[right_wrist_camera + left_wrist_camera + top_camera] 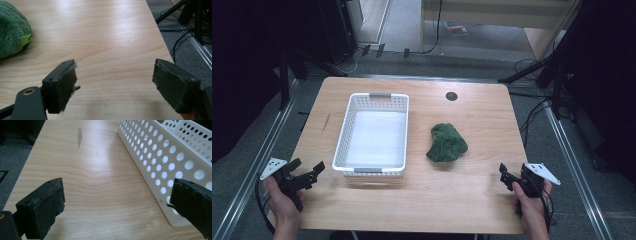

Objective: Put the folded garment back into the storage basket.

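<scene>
Grippers sit at the near edge of the wooden table [422, 195], one in each hand. The left gripper [307, 176] is at the near left corner, and its jaws are spread wide with nothing between them. In the left gripper view, the left gripper [117, 205] is just beside the near left corner of the white basket [160, 157]. The right gripper [507, 176] is at the near right corner, and its jaws are spread wide too, holding nothing. A bit farther, in the middle of the table, lies a green fuzzy toy [446, 143]. The basket [343, 140] stands to the left of the toy, apart from it. It has little round holes in its walls, and it is empty inside. Past the toy, near the far edge, is a small dark round hole [451, 96] in the table.
</scene>
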Tool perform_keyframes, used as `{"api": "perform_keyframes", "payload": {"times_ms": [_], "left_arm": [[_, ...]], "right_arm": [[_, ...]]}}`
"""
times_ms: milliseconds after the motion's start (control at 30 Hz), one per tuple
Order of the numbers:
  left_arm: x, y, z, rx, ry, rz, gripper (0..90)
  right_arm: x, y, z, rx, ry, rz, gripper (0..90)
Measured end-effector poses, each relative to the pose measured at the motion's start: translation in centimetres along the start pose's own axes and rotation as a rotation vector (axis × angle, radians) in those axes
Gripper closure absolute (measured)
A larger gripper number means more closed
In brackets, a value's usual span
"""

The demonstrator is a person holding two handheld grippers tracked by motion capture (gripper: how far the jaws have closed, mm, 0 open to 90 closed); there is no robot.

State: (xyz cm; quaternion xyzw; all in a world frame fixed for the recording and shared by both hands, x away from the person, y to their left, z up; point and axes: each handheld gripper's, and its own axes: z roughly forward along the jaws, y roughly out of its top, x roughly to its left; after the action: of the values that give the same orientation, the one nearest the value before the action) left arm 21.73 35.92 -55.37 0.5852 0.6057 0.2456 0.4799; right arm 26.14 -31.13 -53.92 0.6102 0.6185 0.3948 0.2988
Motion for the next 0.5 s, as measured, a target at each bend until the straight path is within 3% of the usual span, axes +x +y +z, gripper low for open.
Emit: {"api": "perform_keyframes", "payload": {"times_ms": [133, 500], "left_arm": [[0.0, 0.0, 0.0, -0.002, -0.006, 0.006, 0.5], [-0.1, 0.1, 0.2, 0.009, -0.018, 0.022, 0.5]], "right_arm": [[0.8, 0.5, -0.1, -0.011, -0.011, 0.024, 15.8], [5.3, 3.0, -0.8, 0.024, 0.062, 0.037, 10.1]]}}
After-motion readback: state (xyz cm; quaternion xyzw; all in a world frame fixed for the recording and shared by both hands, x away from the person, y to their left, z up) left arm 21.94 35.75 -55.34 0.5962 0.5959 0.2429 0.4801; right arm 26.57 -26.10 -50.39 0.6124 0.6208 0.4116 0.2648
